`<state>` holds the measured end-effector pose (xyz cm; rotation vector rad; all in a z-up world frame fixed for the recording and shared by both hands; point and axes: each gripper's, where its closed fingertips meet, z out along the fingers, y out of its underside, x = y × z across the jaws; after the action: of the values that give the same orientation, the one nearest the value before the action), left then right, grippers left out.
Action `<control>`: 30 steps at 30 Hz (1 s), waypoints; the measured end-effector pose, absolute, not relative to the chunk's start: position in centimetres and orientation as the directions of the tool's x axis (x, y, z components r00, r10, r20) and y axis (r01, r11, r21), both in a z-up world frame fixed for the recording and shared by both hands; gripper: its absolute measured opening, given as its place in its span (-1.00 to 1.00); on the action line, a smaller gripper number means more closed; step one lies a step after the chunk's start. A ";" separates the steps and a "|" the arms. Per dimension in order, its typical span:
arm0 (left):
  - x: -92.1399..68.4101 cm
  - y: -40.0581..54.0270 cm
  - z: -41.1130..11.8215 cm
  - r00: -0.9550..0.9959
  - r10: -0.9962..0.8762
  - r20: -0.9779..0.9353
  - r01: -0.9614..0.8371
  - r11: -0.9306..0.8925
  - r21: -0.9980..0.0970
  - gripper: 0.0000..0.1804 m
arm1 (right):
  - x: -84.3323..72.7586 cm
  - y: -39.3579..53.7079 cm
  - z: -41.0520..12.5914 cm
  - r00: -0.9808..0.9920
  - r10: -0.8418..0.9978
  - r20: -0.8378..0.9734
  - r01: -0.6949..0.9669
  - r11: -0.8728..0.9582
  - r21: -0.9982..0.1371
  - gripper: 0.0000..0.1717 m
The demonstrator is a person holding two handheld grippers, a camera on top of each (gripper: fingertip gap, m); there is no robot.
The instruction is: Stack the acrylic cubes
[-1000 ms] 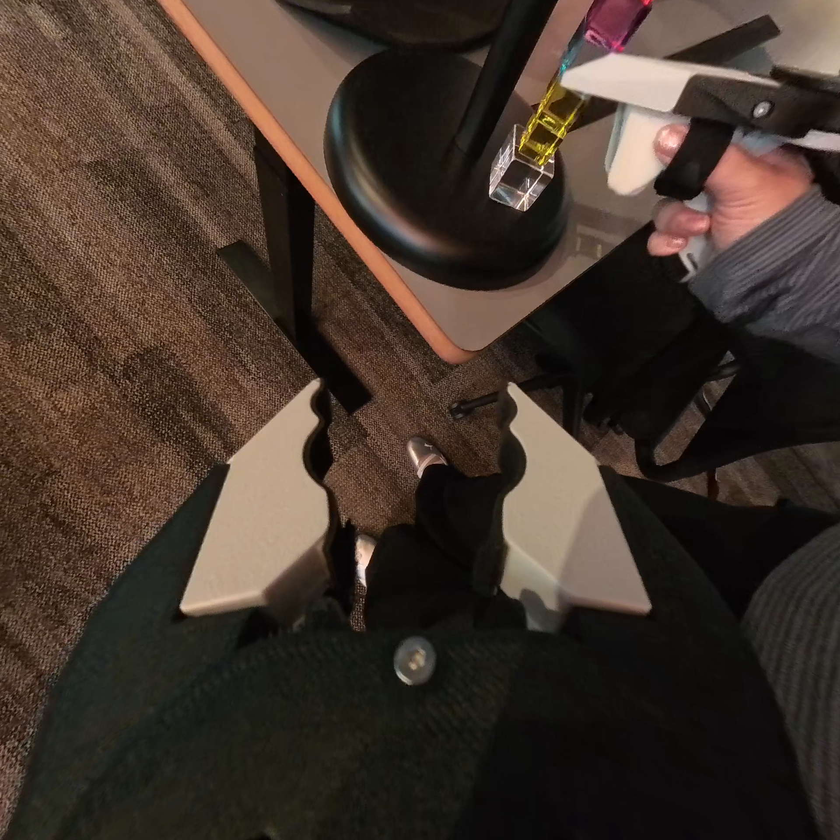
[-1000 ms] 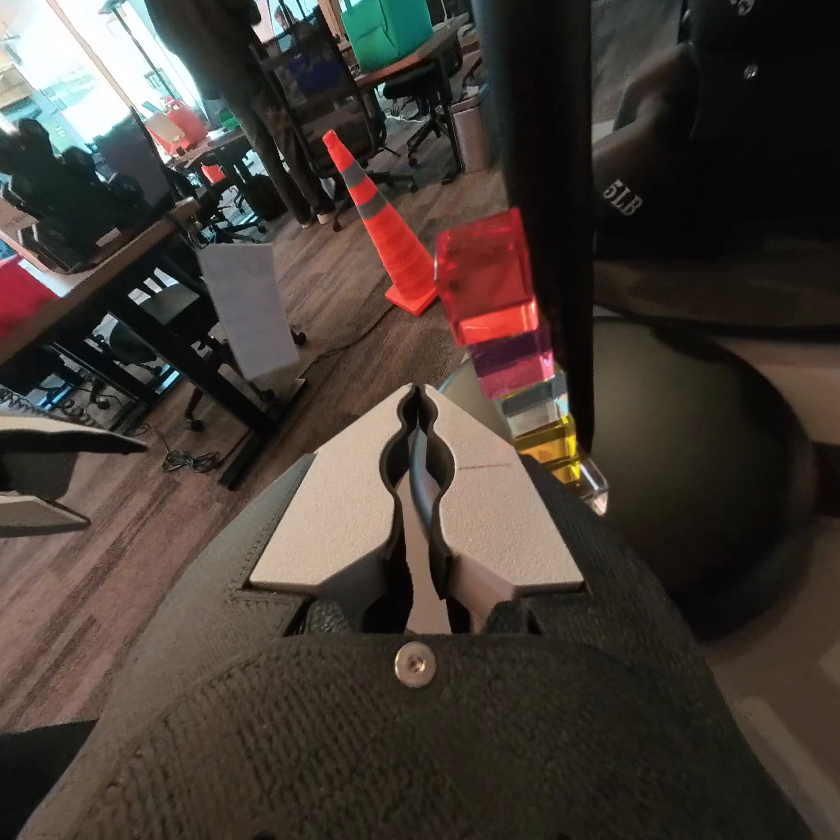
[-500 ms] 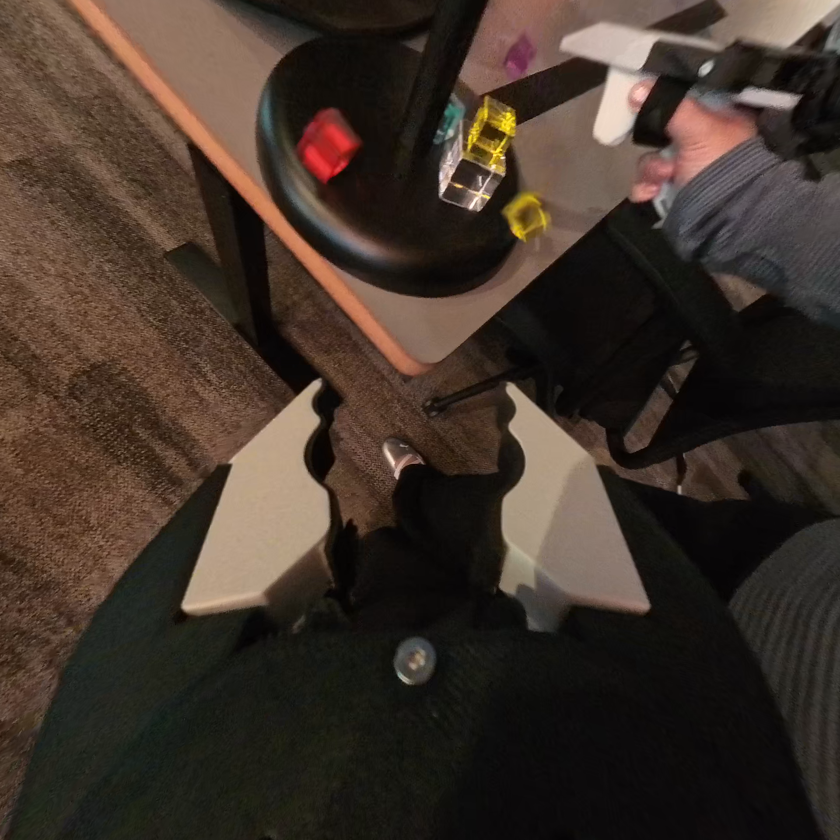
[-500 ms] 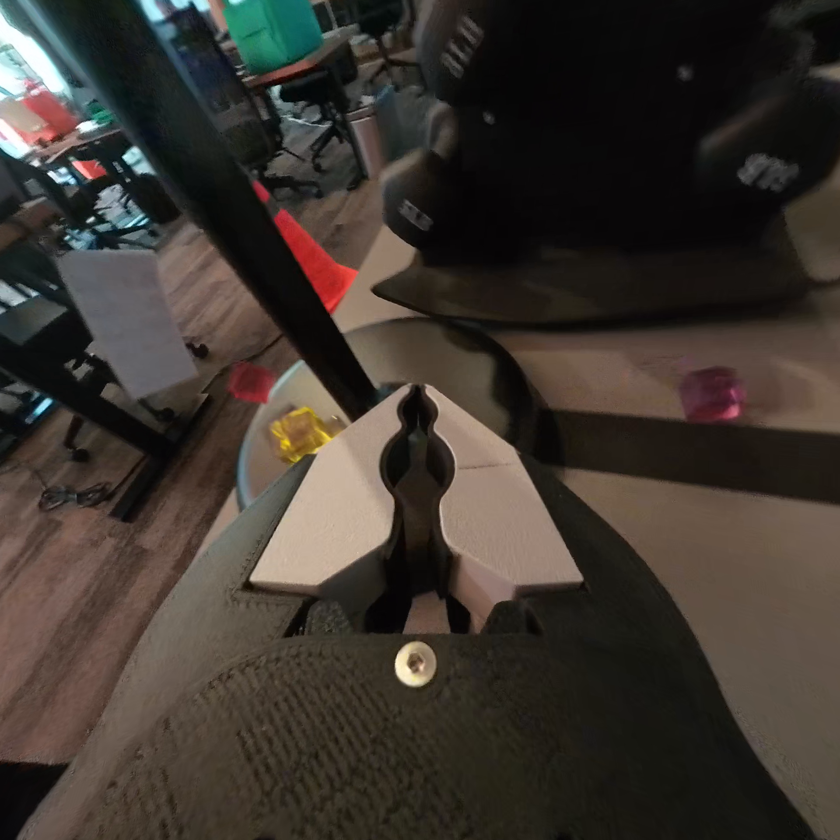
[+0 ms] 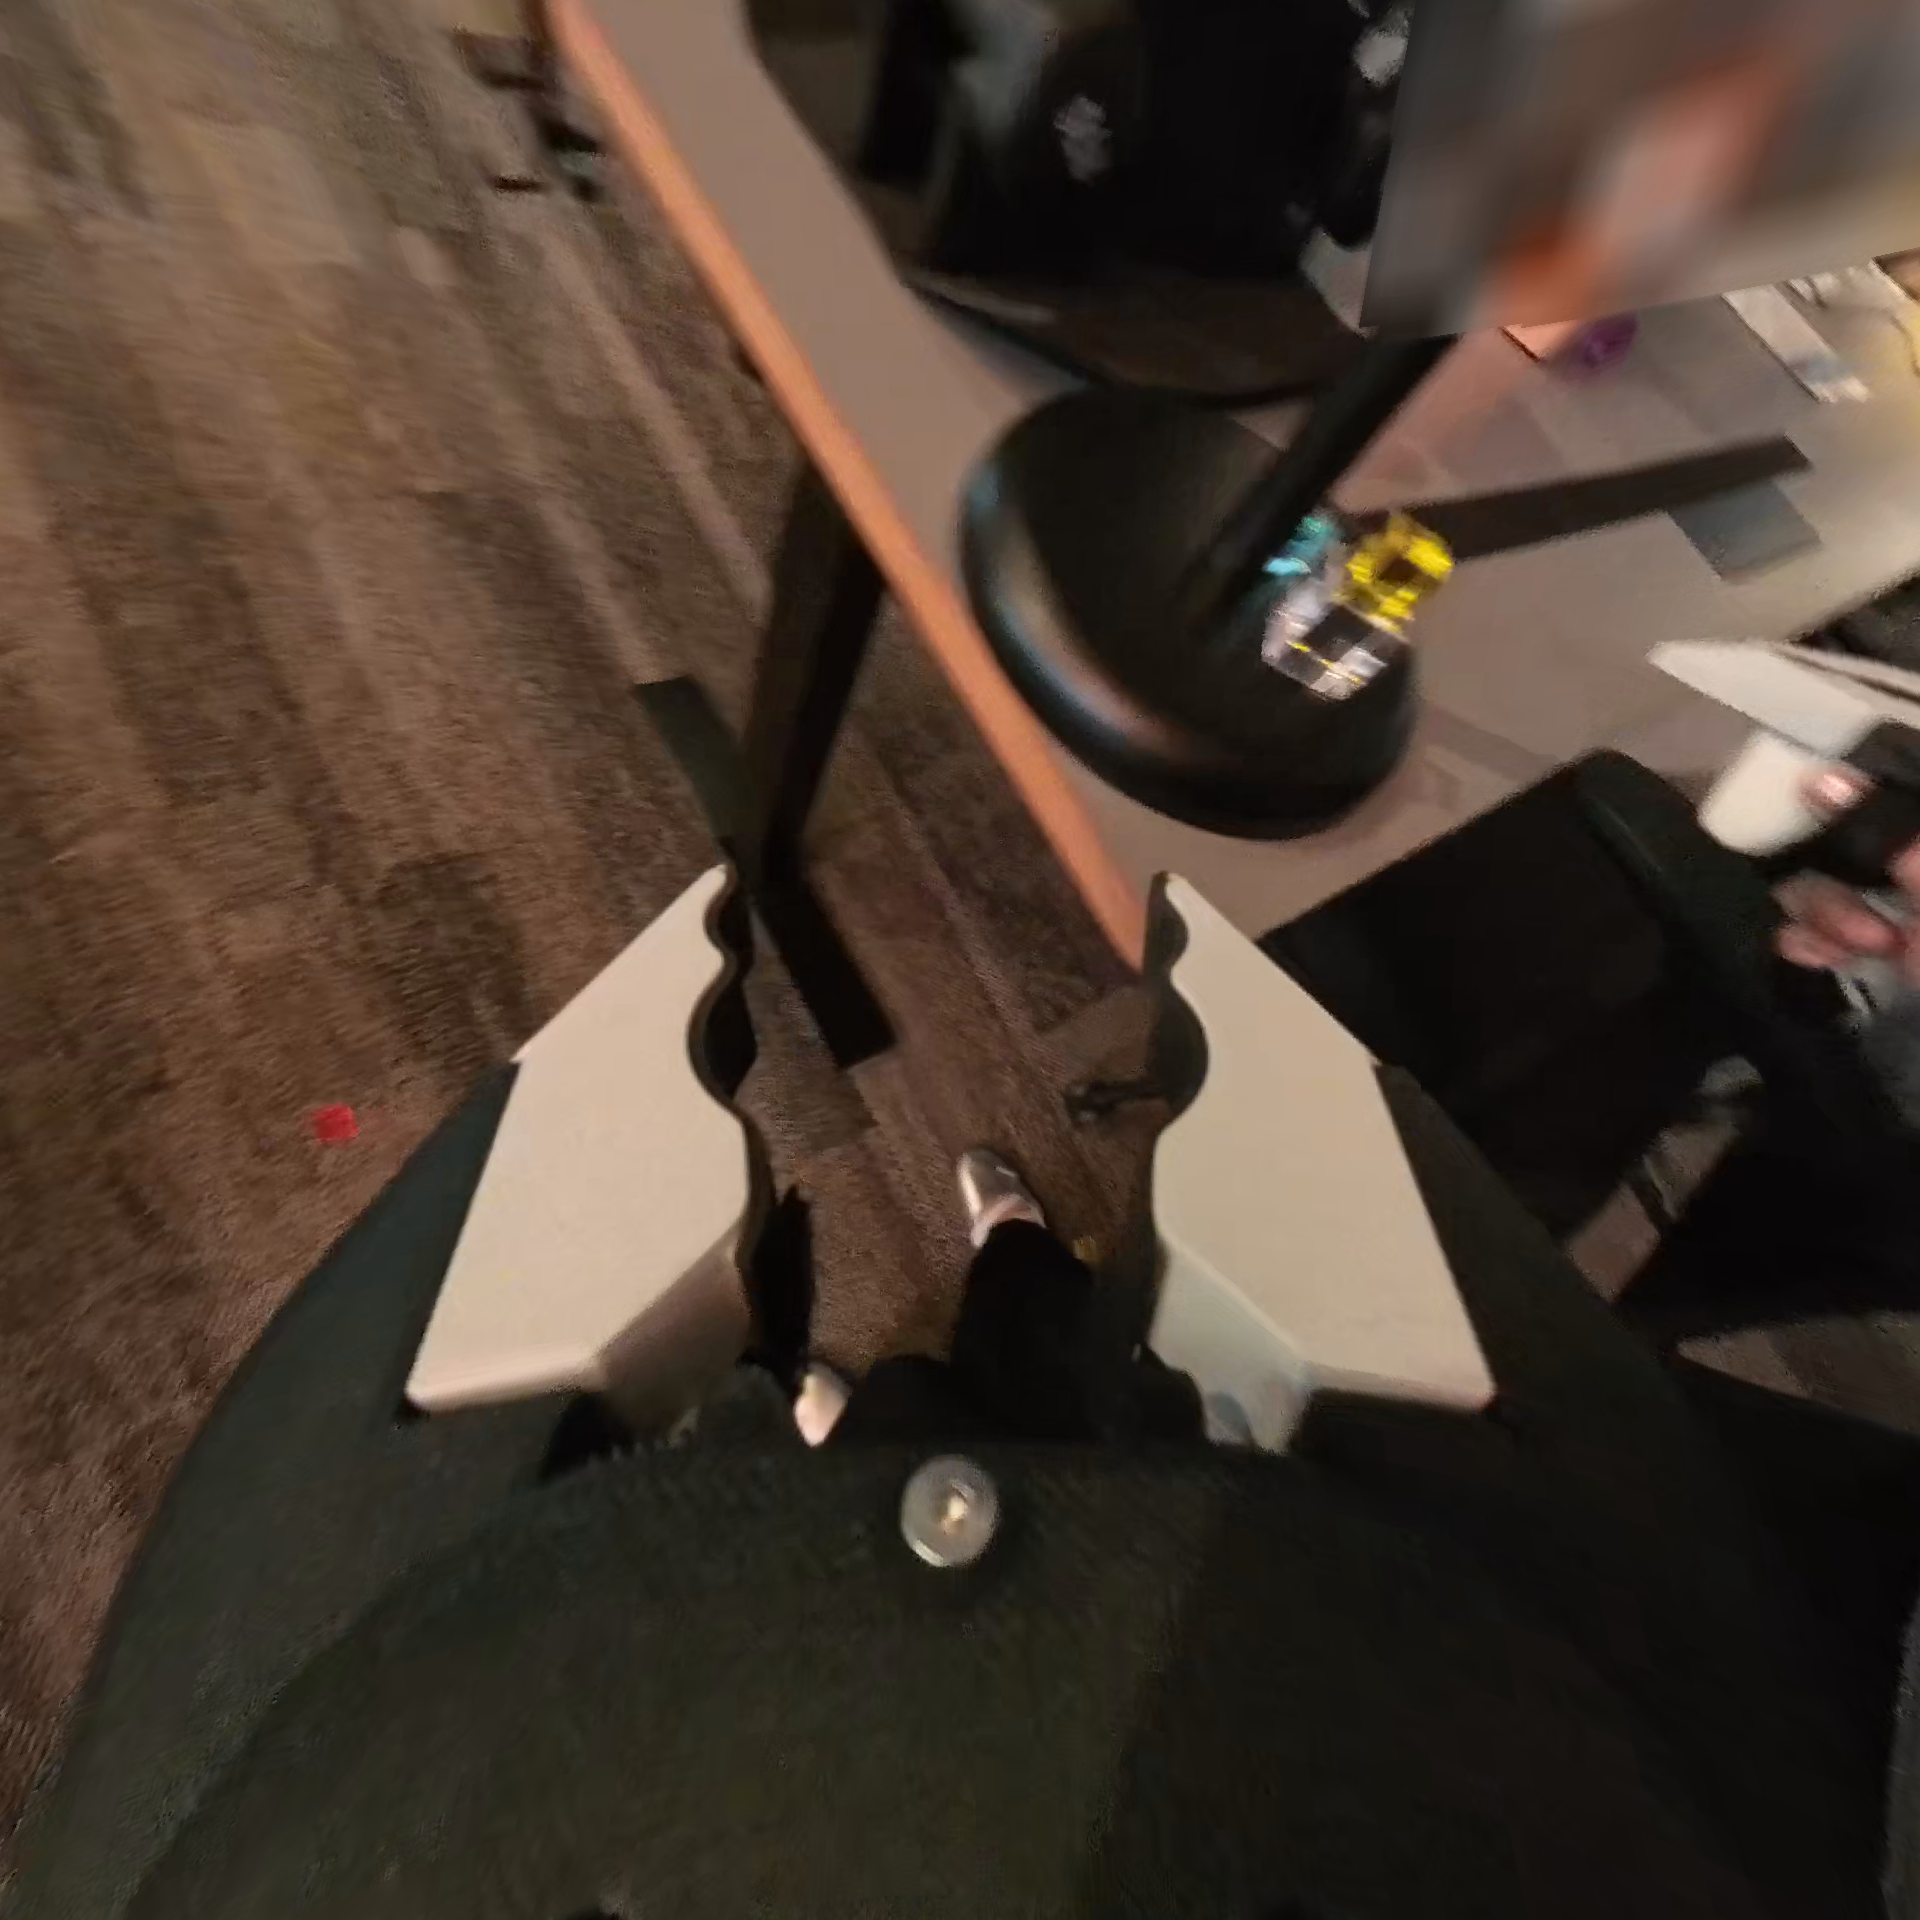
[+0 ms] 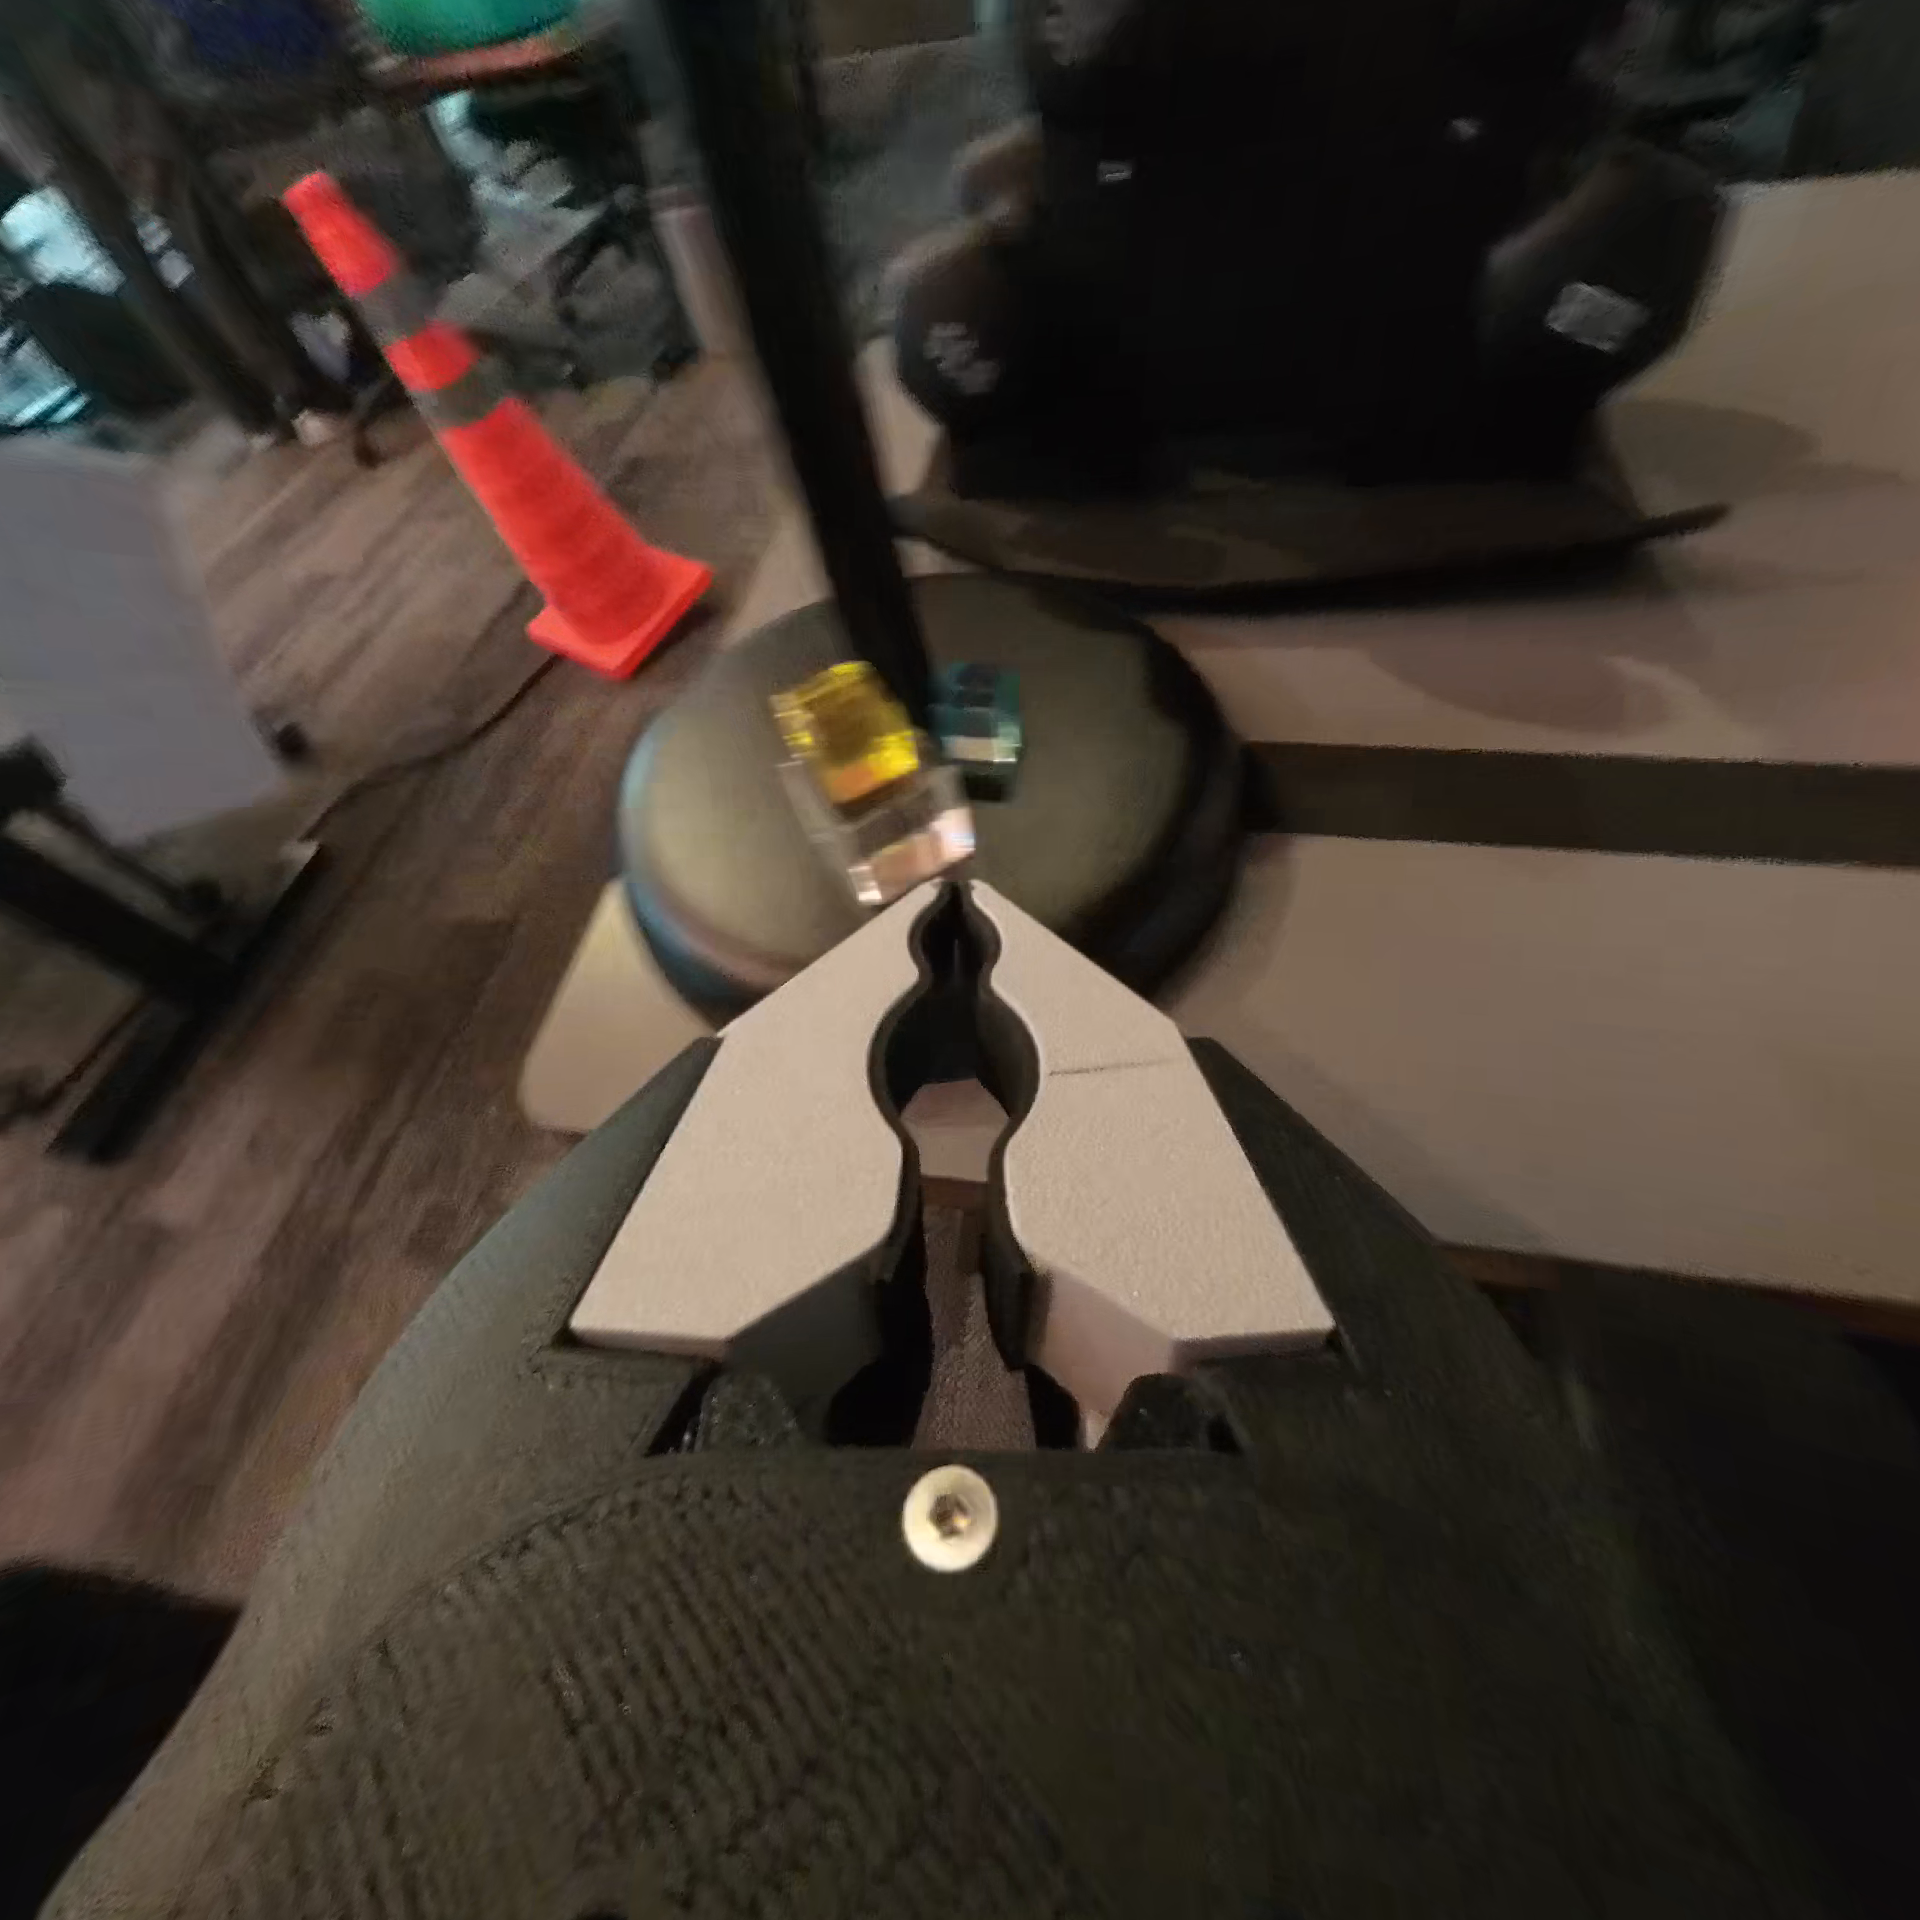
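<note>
My left gripper (image 5: pixel 940 904) is open and empty, held off the table's corner above the carpet. My right gripper (image 6: pixel 954 902) is shut with nothing between its pads, just in front of a black round stand base (image 6: pixel 1101 748). On that base a yellow cube (image 6: pixel 847 732) sits on a clear cube (image 6: pixel 914 842), with a teal cube (image 6: pixel 977 717) beside the black pole (image 6: pixel 821 416). The same cubes show in the left wrist view: yellow (image 5: pixel 1392 566), clear (image 5: pixel 1325 639), teal (image 5: pixel 1294 556). A red cube (image 5: pixel 335 1123) lies on the carpet. A purple cube (image 5: pixel 1605 343) lies on the table.
The grey table (image 5: pixel 1538 623) has an orange edge (image 5: pixel 883 520) and a black leg (image 5: pixel 800 665). Black weights (image 6: pixel 1299 260) stand behind the base. An orange cone (image 6: pixel 520 457) stands on the floor. A hand (image 5: pixel 1849 914) holds the other gripper at the right. About 30 cm separates my left fingertips from my right. The right tips stand about 9 cm off the yellow cube (image 6: pixel 847 732).
The tall cube stack has toppled: red fell to the carpet, purple and teal scattered, only yellow on clear still stands. Both grippers drew back from the base. The right stayed shut.
</note>
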<state>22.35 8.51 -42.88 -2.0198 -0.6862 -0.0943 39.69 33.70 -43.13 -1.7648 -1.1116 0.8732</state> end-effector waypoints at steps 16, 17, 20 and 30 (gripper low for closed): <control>22.4 -31.0 -44.2 0.118 0.943 0.311 0.593 0.184 -0.784 -0.20 | 17.7 0.7 -42.0 -0.501 0.863 -0.057 0.370 0.154 -0.916 -1.00; 22.4 -31.5 -44.6 0.096 0.943 0.317 0.593 0.202 -0.779 -0.20 | 16.7 0.0 -42.3 -0.512 0.857 -0.057 0.370 0.160 -0.915 -1.00; 20.7 -31.7 -45.8 0.081 0.945 0.315 0.602 0.206 -0.771 -0.21 | 14.0 -1.2 -43.8 -0.519 0.852 -0.066 0.392 0.168 -0.905 -1.00; -0.7 -25.5 -53.6 0.294 0.917 0.270 0.703 -0.016 -0.711 -0.26 | 0.2 -0.6 -53.3 -0.389 0.903 -0.181 0.545 0.067 -0.836 -0.96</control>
<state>-0.72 -25.46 -53.56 -1.7733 -1.4658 0.3418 0.21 -0.59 -53.31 -1.4406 -1.9633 1.2538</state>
